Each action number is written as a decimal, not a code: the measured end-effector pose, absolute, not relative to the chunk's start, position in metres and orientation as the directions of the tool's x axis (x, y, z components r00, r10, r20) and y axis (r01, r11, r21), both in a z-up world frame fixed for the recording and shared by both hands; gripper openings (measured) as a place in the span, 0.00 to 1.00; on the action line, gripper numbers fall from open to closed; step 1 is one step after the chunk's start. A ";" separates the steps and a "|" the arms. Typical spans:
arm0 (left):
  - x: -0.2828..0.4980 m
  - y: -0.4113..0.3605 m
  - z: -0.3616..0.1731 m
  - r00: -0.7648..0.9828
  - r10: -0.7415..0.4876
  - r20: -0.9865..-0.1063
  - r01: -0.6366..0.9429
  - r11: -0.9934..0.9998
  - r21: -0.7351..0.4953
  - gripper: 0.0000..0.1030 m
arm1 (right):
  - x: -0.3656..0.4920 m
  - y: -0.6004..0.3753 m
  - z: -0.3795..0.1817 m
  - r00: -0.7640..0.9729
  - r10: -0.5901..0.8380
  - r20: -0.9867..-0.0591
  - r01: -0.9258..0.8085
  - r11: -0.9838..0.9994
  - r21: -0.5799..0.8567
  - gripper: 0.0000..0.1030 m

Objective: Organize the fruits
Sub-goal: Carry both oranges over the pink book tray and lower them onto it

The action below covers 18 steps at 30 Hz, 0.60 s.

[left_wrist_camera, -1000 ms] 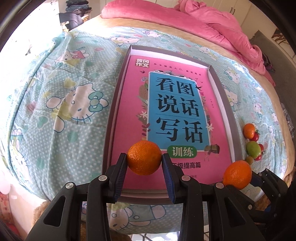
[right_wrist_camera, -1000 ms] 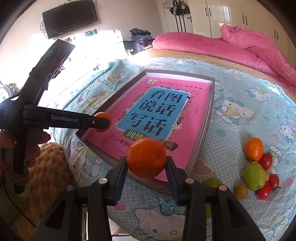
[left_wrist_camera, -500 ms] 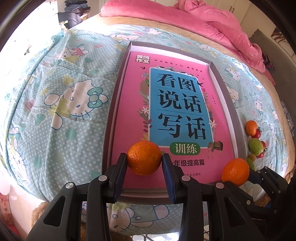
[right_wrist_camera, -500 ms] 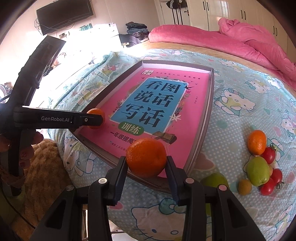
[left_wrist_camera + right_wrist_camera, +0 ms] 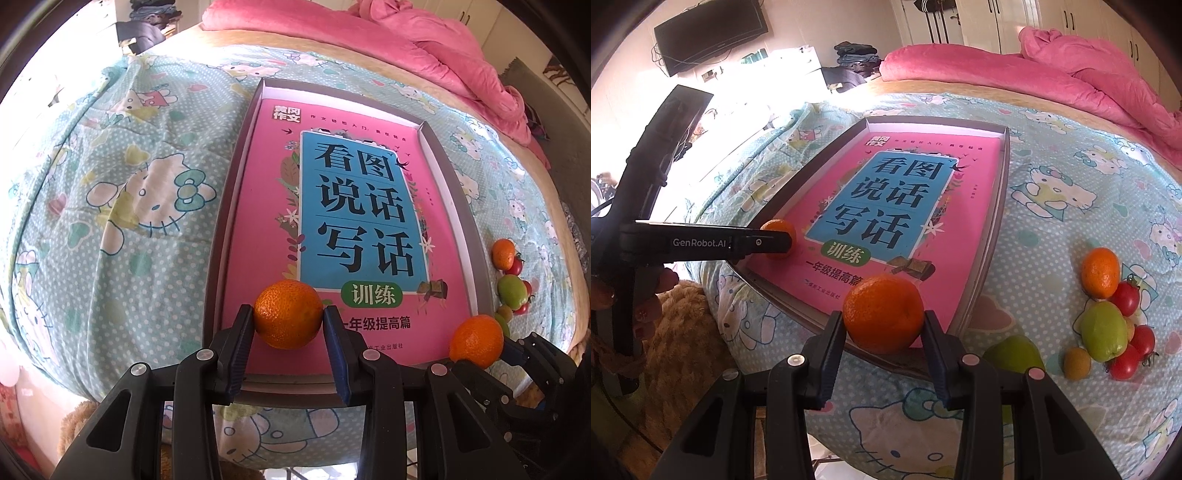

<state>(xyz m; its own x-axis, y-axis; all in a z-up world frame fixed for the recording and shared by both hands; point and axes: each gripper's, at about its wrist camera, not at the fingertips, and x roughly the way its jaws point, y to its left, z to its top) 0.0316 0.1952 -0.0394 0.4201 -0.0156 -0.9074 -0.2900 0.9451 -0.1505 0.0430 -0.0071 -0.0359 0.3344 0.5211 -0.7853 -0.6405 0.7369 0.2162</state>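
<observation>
The left hand-held gripper (image 5: 289, 323) is clamped on an orange (image 5: 288, 314) above the near left corner of the grey tray (image 5: 221, 236), which lies on the bed (image 5: 110, 192) with a pink book (image 5: 266, 229) inside. The right hand-held gripper (image 5: 884, 328) is clamped on a second orange (image 5: 883, 314) over the tray's near right corner. A third orange (image 5: 1100, 272), tomatoes (image 5: 1125, 298) and green fruits (image 5: 1103, 331) sit together near the bed's right edge.

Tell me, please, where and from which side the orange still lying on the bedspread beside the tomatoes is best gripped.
Grip the loose orange across its narrower middle, coming from above. It stands slightly elongated, a red tomato touches its lower right and the green fruit sits just below, so fingers probably fit best on its free left and upper-right sides.
</observation>
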 end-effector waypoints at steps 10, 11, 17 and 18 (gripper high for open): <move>0.033 0.196 -0.041 0.414 -0.013 -0.910 -0.291 0.946 -0.145 0.39 | 0.042 -0.009 -0.035 0.345 0.510 -0.788 -0.639 0.743 0.201 0.42; 0.033 0.196 -0.041 0.413 -0.013 -0.911 -0.292 0.945 -0.145 0.39 | 0.042 -0.010 -0.035 0.344 0.512 -0.787 -0.639 0.742 0.203 0.42; 0.033 0.195 -0.042 0.408 -0.006 -0.913 -0.293 0.946 -0.138 0.39 | 0.043 -0.013 -0.034 0.343 0.523 -0.780 -0.635 0.741 0.218 0.42; 0.033 0.195 -0.042 0.408 -0.006 -0.913 -0.294 0.946 -0.138 0.39 | 0.042 -0.013 -0.033 0.344 0.526 -0.778 -0.635 0.741 0.221 0.42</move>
<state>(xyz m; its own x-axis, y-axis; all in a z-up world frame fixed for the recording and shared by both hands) 0.0333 0.1948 -0.0417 0.4080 -0.0064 -0.9130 -0.2936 0.9459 -0.1379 0.0424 -0.0134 -0.0333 0.3435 0.5264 -0.7777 -0.6347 0.7405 0.2209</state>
